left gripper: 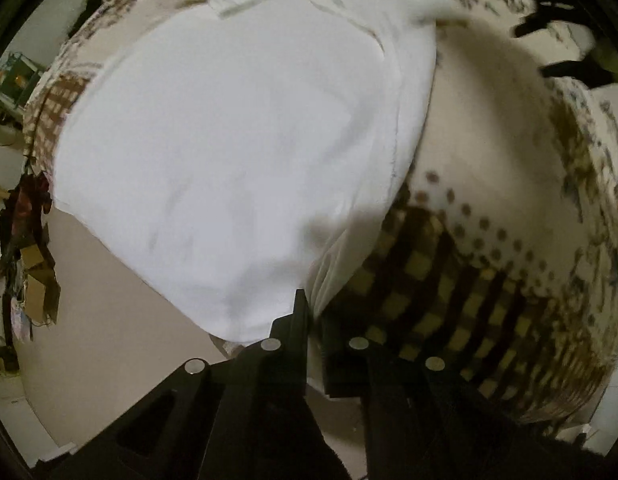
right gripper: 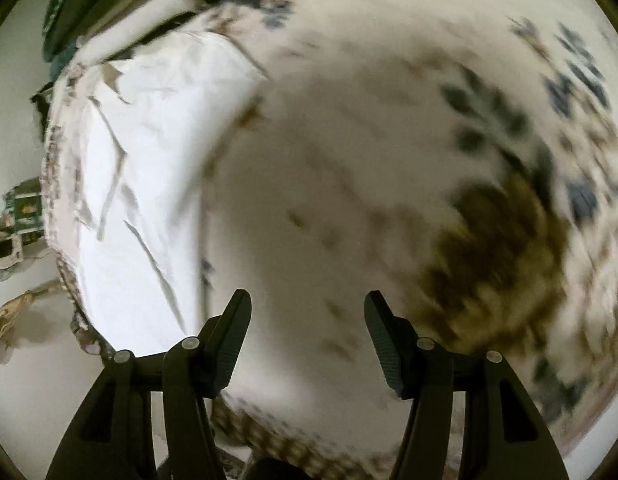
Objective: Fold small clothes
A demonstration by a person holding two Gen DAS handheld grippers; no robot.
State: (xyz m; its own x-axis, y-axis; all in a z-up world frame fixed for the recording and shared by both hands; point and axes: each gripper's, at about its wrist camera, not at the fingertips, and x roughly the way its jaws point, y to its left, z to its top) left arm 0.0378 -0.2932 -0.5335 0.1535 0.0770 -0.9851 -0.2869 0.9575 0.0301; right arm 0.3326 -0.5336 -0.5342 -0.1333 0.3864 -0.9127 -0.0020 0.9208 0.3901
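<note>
While the left gripper (left gripper: 309,312) has its jaws clenched on the near hem of the white garment (left gripper: 237,152), that garment lies spread over the patterned cloth (left gripper: 489,248) covering the worktop. Only 1 corner is pinched, so a pull could slip it free or drag the layers crooked. Right of the garment, the right gripper (right gripper: 307,312) hangs above bare patterned cloth, jaws released, holding nothing; a late grab would leave the fold lopsided.

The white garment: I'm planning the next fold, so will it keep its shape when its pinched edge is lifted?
Probably not. The white garment looks thin and creased, so it should drape limply from the left tool. It seems light, and may slide across the patterned cloth beneath it.
</note>
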